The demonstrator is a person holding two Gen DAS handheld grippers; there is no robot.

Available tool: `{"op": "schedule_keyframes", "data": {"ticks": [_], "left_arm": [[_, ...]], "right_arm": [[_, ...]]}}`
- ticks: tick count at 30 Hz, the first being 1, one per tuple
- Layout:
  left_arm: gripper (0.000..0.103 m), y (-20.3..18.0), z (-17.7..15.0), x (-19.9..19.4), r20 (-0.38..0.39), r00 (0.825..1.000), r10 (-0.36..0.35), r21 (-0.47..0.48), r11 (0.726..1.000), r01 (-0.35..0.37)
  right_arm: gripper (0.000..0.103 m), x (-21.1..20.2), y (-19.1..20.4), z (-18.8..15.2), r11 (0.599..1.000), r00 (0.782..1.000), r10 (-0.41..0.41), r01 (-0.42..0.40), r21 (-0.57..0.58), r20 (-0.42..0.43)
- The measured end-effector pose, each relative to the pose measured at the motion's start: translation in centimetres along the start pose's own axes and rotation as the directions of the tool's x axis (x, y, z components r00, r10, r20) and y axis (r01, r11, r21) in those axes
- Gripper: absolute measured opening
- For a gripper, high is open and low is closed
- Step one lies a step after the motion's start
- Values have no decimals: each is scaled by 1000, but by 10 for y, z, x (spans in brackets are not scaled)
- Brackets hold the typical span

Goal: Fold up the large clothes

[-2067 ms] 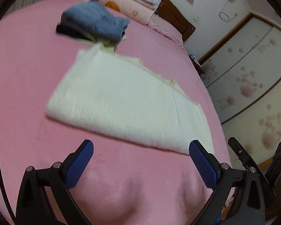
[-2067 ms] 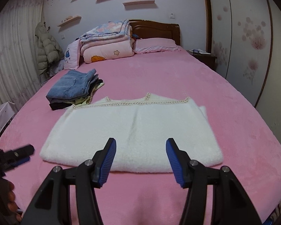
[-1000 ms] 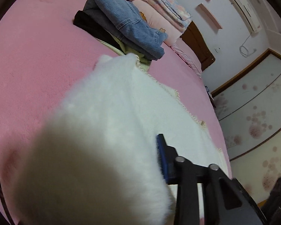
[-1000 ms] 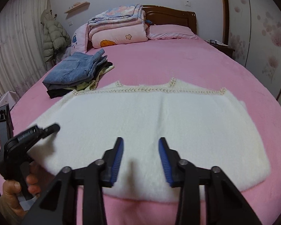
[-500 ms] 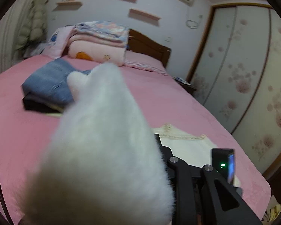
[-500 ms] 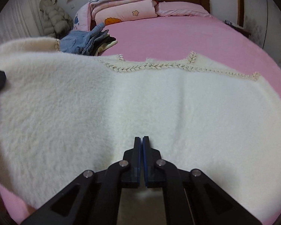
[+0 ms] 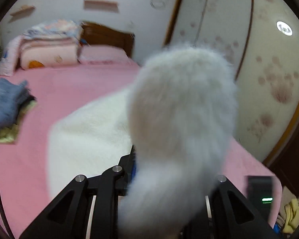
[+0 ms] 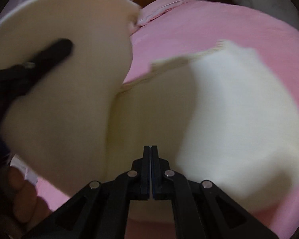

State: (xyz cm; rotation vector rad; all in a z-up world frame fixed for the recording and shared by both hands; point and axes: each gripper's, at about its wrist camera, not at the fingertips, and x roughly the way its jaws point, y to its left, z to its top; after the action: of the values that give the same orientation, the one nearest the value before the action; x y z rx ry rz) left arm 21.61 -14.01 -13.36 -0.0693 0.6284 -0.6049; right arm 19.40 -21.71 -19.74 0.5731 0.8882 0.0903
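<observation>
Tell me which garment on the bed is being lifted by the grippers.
The fluffy white sweater: the left gripper and right gripper both pinch it, raising one side. The folded jeans pile lies untouched.

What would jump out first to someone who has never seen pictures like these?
A fluffy white garment fills both views: one end lies on the pink bed, the other is lifted and swung over it. The left claw shows as a black arm against the raised flap, and in its own view the bunched fabric hides its tips. The right claw is pinched shut at the garment's near edge. A folded blue pile sits at the bed's left side.
</observation>
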Motion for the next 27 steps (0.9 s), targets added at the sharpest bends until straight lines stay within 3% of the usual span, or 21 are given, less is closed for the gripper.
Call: {"op": "schedule_keyframes", "data": {"ticks": [2, 6, 9, 15, 27], "left_arm": [[20, -23, -17, 33, -91, 996, 5, 23, 1000, -2], [20, -55, -54, 61, -148, 986, 73, 143, 988, -51], [20, -63, -62, 59, -146, 984, 98, 191, 979, -69], [20, -78, -48, 46, -89, 992, 84, 187, 980, -66], [22, -107, -72, 68, -145, 985, 91, 311, 950, -42]], "right_arm": [[0, -14, -21, -6, 997, 998, -71, 71, 15, -1], [1, -35, -51, -17, 991, 992, -128, 129, 41, -15], [0, -43, -55, -21, 991, 992, -127, 127, 43, -7], [0, -49, -59, -13, 990, 991, -130, 128, 51, 40], [1, -67, -90, -14, 977, 980, -196, 192, 94, 36]]}}
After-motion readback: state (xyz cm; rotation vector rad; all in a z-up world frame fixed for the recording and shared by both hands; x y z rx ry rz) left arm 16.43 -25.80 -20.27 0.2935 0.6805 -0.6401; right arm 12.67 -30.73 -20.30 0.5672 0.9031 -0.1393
